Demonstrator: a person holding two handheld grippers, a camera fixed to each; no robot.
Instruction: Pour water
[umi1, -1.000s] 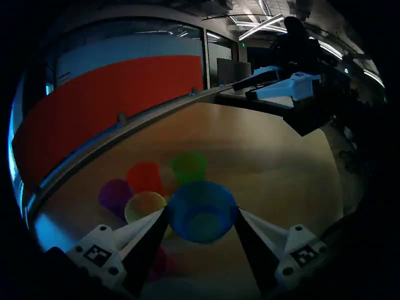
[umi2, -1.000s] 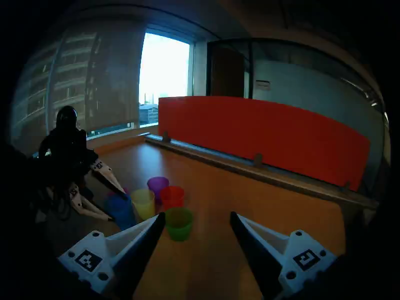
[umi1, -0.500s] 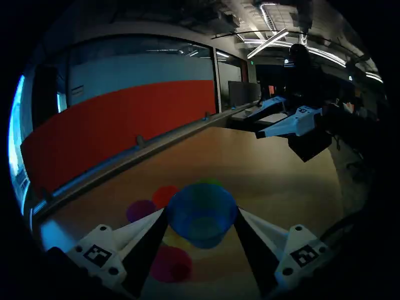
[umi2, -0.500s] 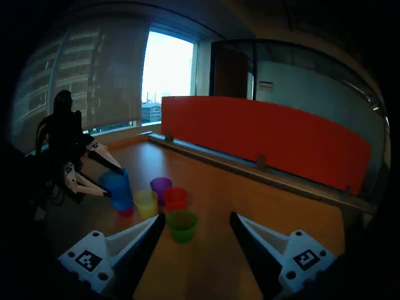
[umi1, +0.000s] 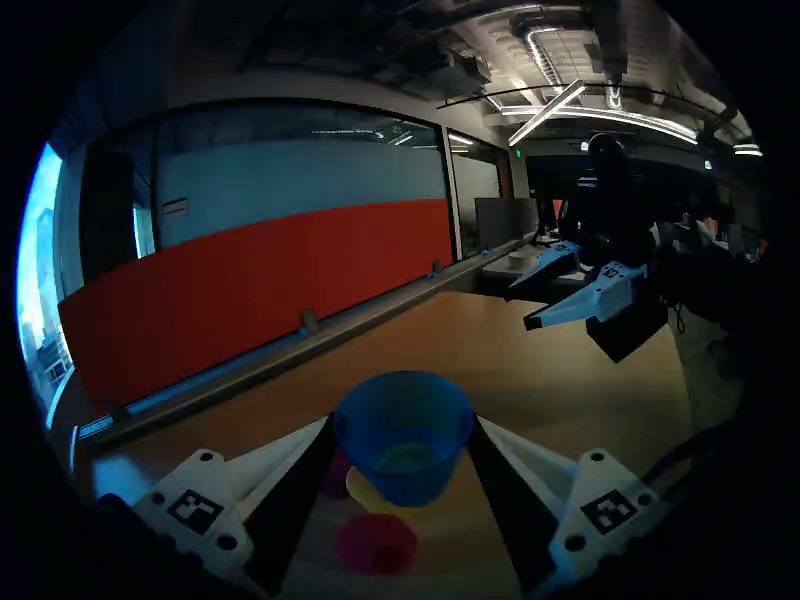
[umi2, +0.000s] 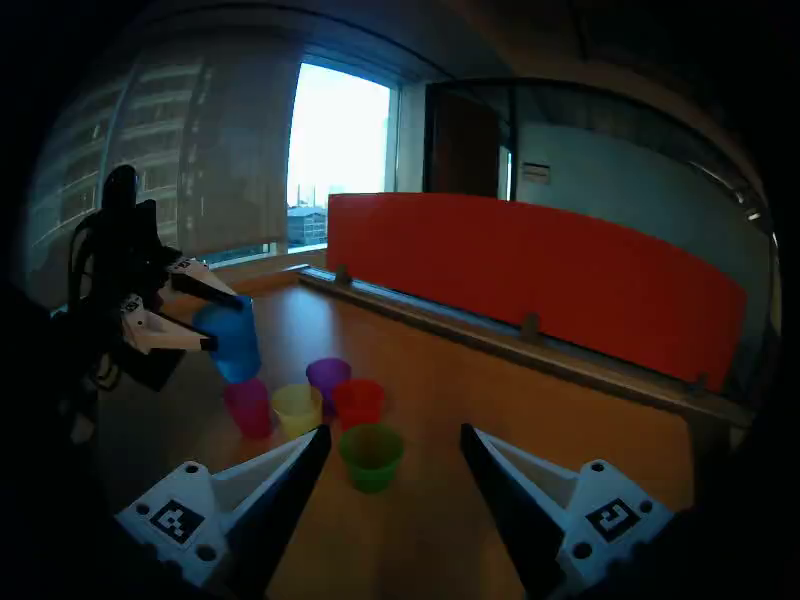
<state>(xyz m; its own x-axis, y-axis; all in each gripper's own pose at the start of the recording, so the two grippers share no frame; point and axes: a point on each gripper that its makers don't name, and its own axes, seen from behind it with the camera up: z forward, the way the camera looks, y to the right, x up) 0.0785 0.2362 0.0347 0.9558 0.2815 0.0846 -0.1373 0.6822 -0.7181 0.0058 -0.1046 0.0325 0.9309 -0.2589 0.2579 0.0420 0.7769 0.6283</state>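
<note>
Left gripper (umi1: 403, 425) jaws clamp the blue cup (umi1: 403, 450) above the pink cup (umi2: 248, 405): centre it, tip slowly; right gripper (umi2: 395, 432) jaws gape wide, empty

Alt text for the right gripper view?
The left gripper holds a blue cup raised over pink, yellow, purple, red and green cups on a wooden table. The right gripper is open, nearest the green one; an orange panel stands behind.
</note>
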